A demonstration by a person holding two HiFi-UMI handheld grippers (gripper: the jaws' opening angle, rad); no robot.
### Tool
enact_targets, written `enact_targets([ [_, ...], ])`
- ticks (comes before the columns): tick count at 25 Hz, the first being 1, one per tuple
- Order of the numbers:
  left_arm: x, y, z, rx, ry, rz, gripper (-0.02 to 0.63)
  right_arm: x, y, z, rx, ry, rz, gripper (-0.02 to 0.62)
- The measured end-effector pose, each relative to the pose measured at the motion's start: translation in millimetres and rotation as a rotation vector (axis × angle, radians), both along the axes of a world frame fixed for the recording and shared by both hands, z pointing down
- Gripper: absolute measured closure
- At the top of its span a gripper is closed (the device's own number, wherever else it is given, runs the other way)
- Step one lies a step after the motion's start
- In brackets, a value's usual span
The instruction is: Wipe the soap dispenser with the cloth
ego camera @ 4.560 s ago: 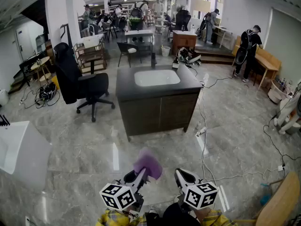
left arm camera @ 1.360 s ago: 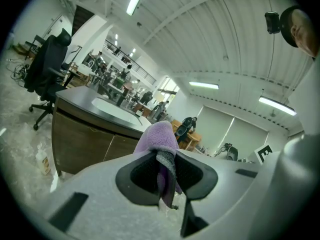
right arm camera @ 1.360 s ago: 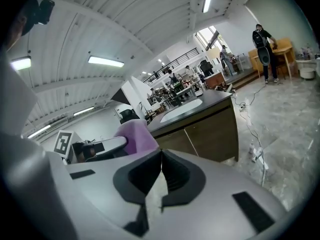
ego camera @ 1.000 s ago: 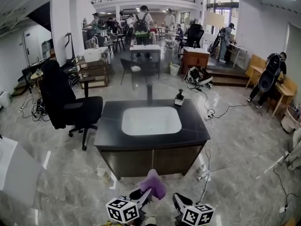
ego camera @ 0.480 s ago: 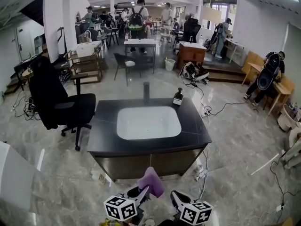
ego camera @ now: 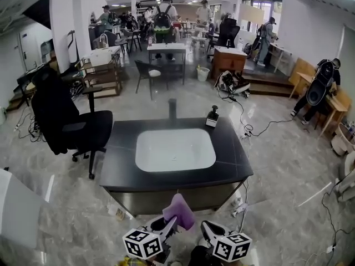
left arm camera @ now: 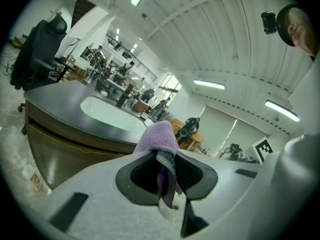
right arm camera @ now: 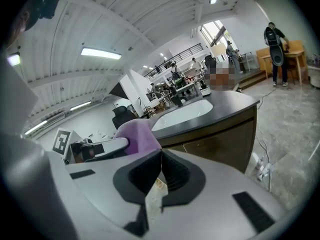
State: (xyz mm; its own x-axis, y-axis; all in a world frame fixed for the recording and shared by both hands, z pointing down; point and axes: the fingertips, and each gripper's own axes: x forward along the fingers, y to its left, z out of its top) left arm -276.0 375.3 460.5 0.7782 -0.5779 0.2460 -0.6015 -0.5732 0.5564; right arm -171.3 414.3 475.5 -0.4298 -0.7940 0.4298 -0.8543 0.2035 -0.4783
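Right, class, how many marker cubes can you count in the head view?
2. One marker cube sits on the left gripper, low and left of centre; the other on the right gripper, beside it. None seems hidden.

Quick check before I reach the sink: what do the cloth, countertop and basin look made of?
Cloth: soft purple fabric, probably microfibre; fuzzy nap, limp fold.
Countertop: dark stone or composite, smooth with a faint sheen.
Basin: white, glossy, likely ceramic; it reflects the lights.
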Motion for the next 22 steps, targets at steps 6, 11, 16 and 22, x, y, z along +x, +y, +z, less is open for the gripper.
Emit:
enact_targets([
  [6, 44, -44, -5, 0.025, -0.007, -0.020, 0.541, 40, -50, -6, 0.023, 0.005, -0.035, 0.591],
  [11, 82, -78, -12, 0.027, -0.011, -0.040, 0.541, 74, -87, -8, 0.020, -0.007, -0.062, 0.591],
  [16, 121, -108, -13, 0.033, -0.025, -0.061, 0.541, 112, -122, -12, 0.038, -0.018, -0.091, 0.591],
  [22, 165, -135, -17, 0.046, -0.034, -0.070, 0.541, 155, -152, -13, 0.042, -0.027, -0.107, 0.590],
])
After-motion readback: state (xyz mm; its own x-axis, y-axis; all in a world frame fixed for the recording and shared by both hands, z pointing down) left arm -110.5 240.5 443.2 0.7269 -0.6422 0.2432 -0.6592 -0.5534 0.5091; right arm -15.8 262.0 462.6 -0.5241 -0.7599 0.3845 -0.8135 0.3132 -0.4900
